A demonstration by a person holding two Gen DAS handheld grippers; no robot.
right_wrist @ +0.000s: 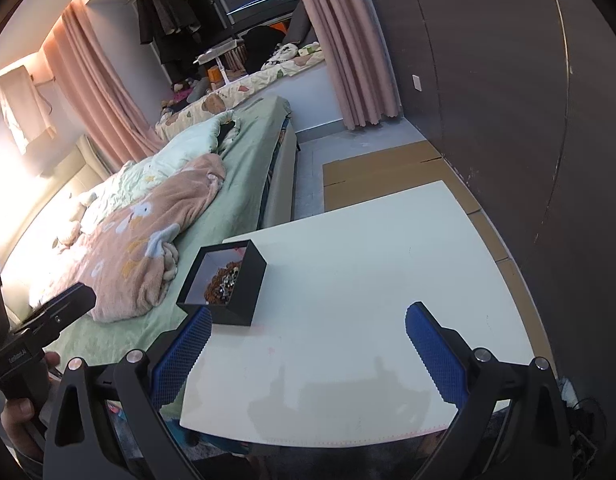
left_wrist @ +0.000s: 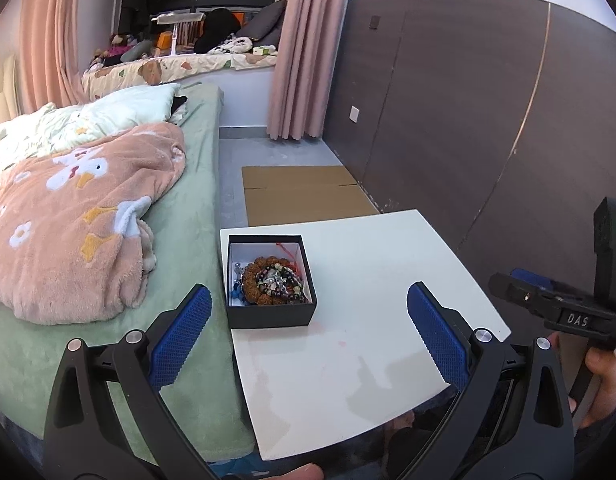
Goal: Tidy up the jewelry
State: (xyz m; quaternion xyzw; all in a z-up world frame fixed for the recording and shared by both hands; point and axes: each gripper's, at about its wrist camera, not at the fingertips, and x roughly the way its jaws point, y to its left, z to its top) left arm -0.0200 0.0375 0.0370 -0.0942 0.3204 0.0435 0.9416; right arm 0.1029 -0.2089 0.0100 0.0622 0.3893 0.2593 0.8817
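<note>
A black open box (left_wrist: 270, 314) with a white inside stands near the left edge of the white table (left_wrist: 367, 280). It holds a pile of beaded bracelets (left_wrist: 272, 280), brown, dark and blue, with a red cord. My left gripper (left_wrist: 308, 312) is open and empty, above the table's near part, just short of the box. In the right wrist view the same box (right_wrist: 244, 296) and bracelets (right_wrist: 222, 282) sit at the table's (right_wrist: 367, 260) left edge. My right gripper (right_wrist: 308, 332) is open and empty, to the right of the box.
A bed (left_wrist: 180, 240) with a green sheet and a pink blanket (left_wrist: 76, 216) adjoins the table on the left. Flattened cardboard (left_wrist: 304, 192) lies on the floor beyond the table. A dark wall panel (left_wrist: 467, 120) runs along the right.
</note>
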